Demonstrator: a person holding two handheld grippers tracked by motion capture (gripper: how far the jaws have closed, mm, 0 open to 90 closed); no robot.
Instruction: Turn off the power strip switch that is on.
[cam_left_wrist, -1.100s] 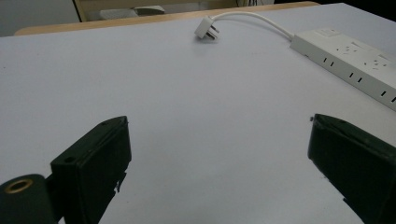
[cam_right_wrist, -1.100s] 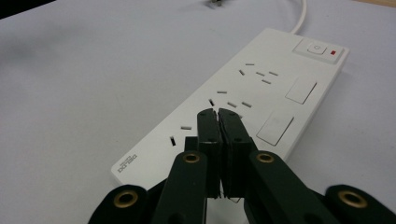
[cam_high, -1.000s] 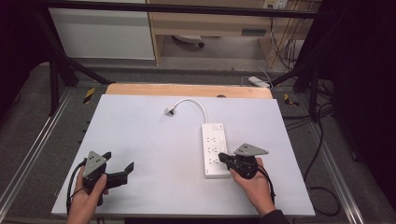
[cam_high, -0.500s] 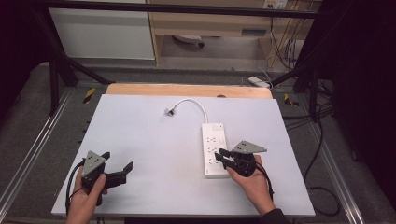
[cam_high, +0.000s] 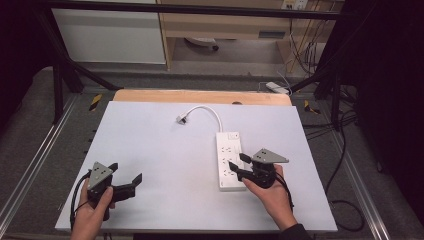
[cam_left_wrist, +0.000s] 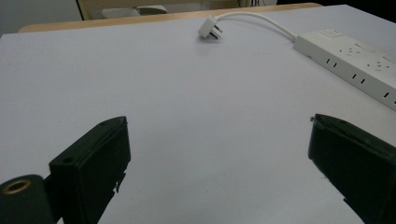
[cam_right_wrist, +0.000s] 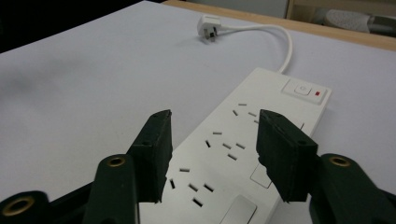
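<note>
A white power strip (cam_high: 228, 150) lies lengthwise on the white table (cam_high: 165, 150), right of centre. Its white cable curves to a loose plug (cam_high: 181, 119) farther back. My right gripper (cam_high: 237, 161) hovers over the strip's near end, and its jaws have just been opening. In the right gripper view the right gripper (cam_right_wrist: 215, 114) stands open with nothing between its pads, and the strip (cam_right_wrist: 275, 100) and plug (cam_right_wrist: 208, 24) lie beyond. My left gripper (cam_high: 125, 171) rests open at the near left. In the left gripper view the left gripper (cam_left_wrist: 218, 122) is wide and empty, with the strip (cam_left_wrist: 355, 60) and plug (cam_left_wrist: 208, 28) farther off.
A wooden edge (cam_high: 200, 96) runs along the table's far side. Metal rails (cam_high: 45, 145) flank the table. Black cables (cam_high: 345, 165) and a small white box (cam_high: 277, 87) lie on the floor at the right and back.
The right gripper's jaws have gone from shut to apart over the power strip. The left gripper and the strip have stayed where they were.
</note>
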